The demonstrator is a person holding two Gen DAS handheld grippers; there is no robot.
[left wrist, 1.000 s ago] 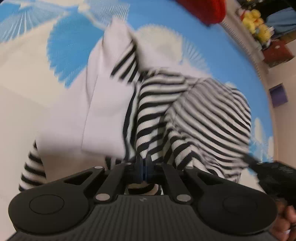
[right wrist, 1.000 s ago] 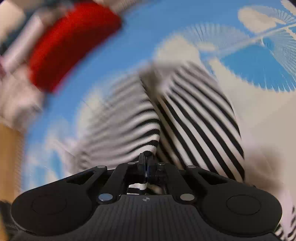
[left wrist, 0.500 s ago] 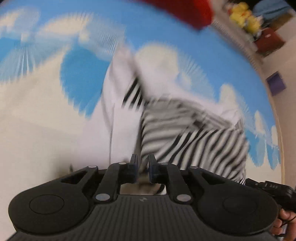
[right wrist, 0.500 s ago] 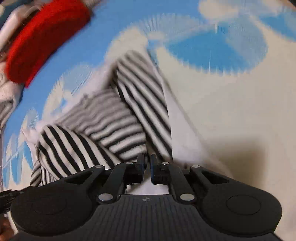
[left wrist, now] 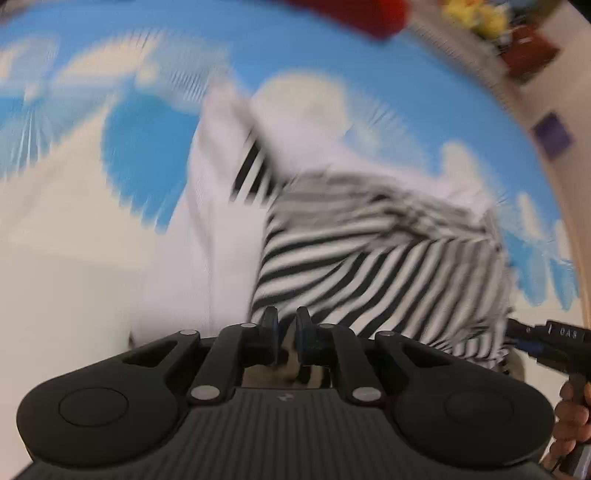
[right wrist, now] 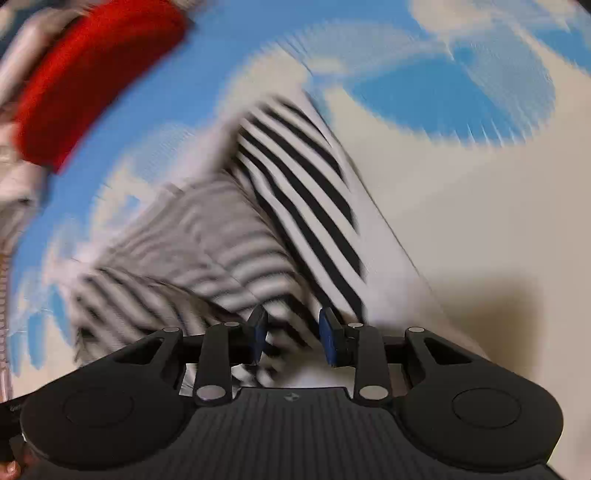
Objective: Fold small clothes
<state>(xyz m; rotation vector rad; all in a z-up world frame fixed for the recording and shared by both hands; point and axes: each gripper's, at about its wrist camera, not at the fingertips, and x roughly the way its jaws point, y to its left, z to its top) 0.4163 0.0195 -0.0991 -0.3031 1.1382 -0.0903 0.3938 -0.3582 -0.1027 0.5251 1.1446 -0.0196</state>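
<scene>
A small black-and-white striped garment [left wrist: 369,266] with white panels lies folded over on a blue and cream patterned cloth [left wrist: 147,155]. My left gripper [left wrist: 286,325] hovers at its near edge. Its jaws stand a little apart and nothing is pinched between them. In the right wrist view the same garment [right wrist: 295,192] lies just ahead of my right gripper [right wrist: 295,332]. Those jaws are opening, with striped fabric under the gap and the blue pads [right wrist: 330,332] not pressing on it. Both views are blurred.
A red cloth [right wrist: 92,81] lies at the far side of the patterned surface [right wrist: 461,221], seen too in the left wrist view as a red cloth [left wrist: 354,14]. Yellow toys [left wrist: 469,14] and a purple object [left wrist: 552,134] sit beyond the edge. A hand [left wrist: 569,413] holds the other gripper at the right.
Both grippers were shut on the striped garment; now their jaws stand apart and the cloth lies loose. The right jaws have spread widest. The garment has dropped into a flatter fold.
</scene>
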